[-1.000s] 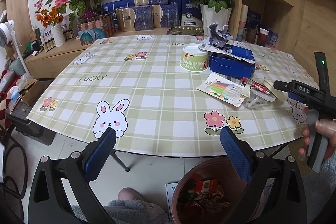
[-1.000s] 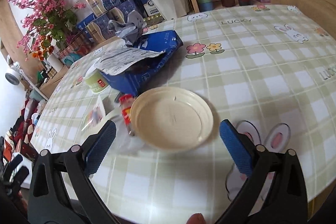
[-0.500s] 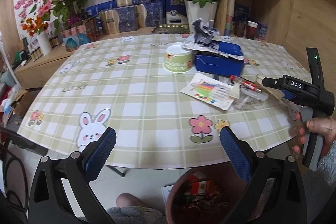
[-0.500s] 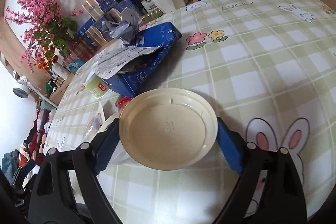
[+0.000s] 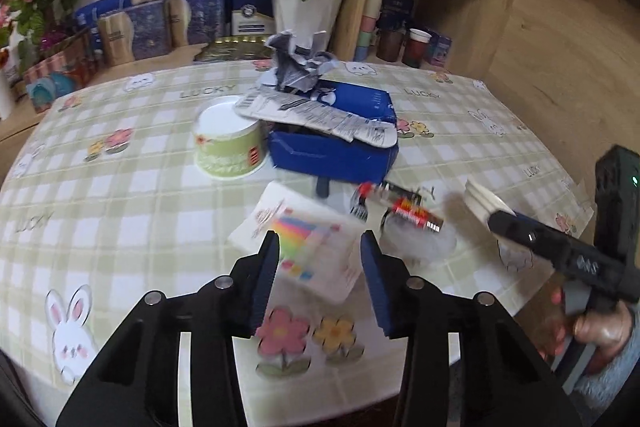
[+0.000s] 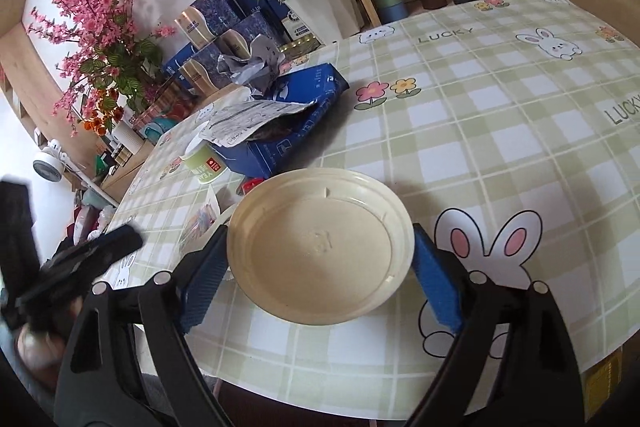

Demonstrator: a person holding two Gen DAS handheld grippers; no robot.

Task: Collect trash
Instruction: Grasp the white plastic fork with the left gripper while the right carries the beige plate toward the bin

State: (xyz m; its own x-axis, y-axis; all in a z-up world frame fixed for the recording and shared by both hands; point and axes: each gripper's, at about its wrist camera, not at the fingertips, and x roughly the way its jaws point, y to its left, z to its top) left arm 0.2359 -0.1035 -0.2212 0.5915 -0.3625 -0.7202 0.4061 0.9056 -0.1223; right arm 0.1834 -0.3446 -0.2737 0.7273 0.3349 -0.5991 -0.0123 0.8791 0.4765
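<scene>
1. Green-checked tablecloth (image 5: pixel 132 187) with rabbits and flowers covered the round table, with a flower vase (image 5: pixel 300 15) and gift boxes along its far side.
2. Trash lay in a cluster toward the right of the left wrist view: an upturned paper bowl (image 5: pixel 228 147), a torn blue carton (image 5: pixel 340 143) with a crumpled wrapper on top, a flat white packet printed with rainbow stripes (image 5: pixel 308 247), a clear wrapper with a red label (image 5: pixel 412 219), and a cream plastic lid (image 6: pixel 320 247).
3. Left gripper (image 5: pixel 318 275) had its jaws just closing to a partly open gap; the striped packet lay directly ahead, showing between the blue pads and slightly beyond them. Blur hid whether the pads touched it, so no grip could be confirmed.
4. Packet's long axis ran diagonally, from far left to near right, so the jaws framed only its near part.
5. Right gripper (image 6: pixel 320 267) had drawn its jaws in around the cream lid, one blue pad at each side of the rim; the lid looked clamped across its full width at the table's near edge.
6. Judged relation: the packet lay nearest the left gripper, straight ahead, while the lid belonged to the right; a short advance and further closing seemed to be what the left needed.
</scene>
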